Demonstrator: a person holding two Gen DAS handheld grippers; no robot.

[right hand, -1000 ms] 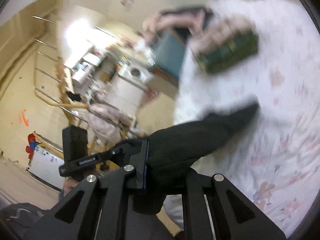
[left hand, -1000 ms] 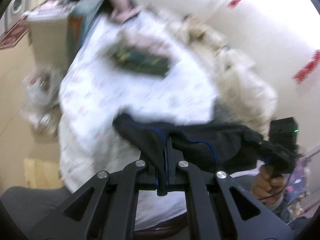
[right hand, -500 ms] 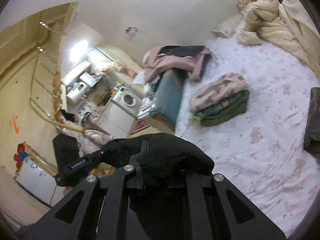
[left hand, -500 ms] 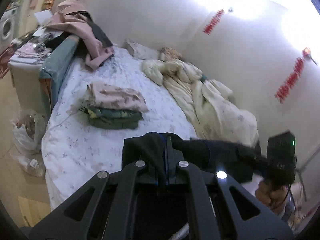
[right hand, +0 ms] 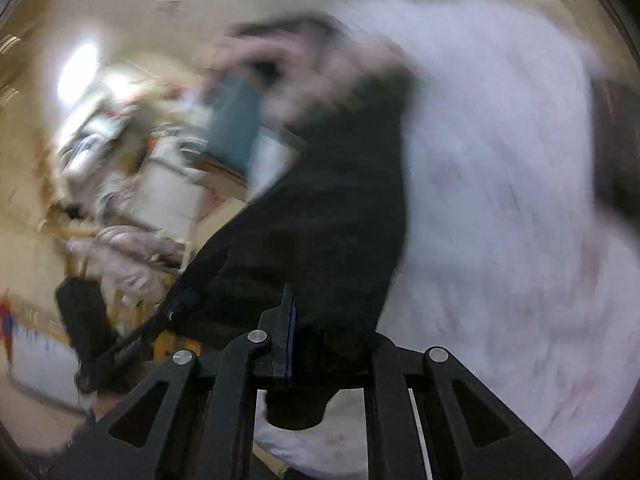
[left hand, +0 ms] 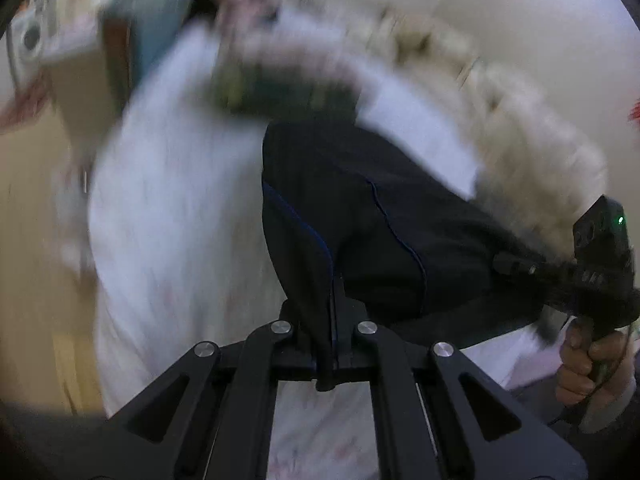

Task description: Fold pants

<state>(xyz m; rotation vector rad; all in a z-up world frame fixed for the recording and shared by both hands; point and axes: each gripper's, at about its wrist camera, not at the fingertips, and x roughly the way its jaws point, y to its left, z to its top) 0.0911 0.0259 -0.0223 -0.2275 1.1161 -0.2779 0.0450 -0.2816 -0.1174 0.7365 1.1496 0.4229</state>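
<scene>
Left gripper (left hand: 332, 312) clamped on edge of black pants (left hand: 372, 220), cloth pinched between closed fingers. Right gripper (right hand: 286, 332) also clamped on the pants (right hand: 320, 220); it shows at right in the left view (left hand: 520, 266), gripping the far edge. Pants stretched between both, above the white bed (left hand: 176, 216). Background heavily blurred; green clothes stack (left hand: 276, 92) on bed beyond pants.

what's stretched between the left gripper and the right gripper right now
The dark pants span the stretch: the left gripper clamps one edge, the right gripper the other. The left wrist view shows this best, above the blurred white bedsheet.
</scene>
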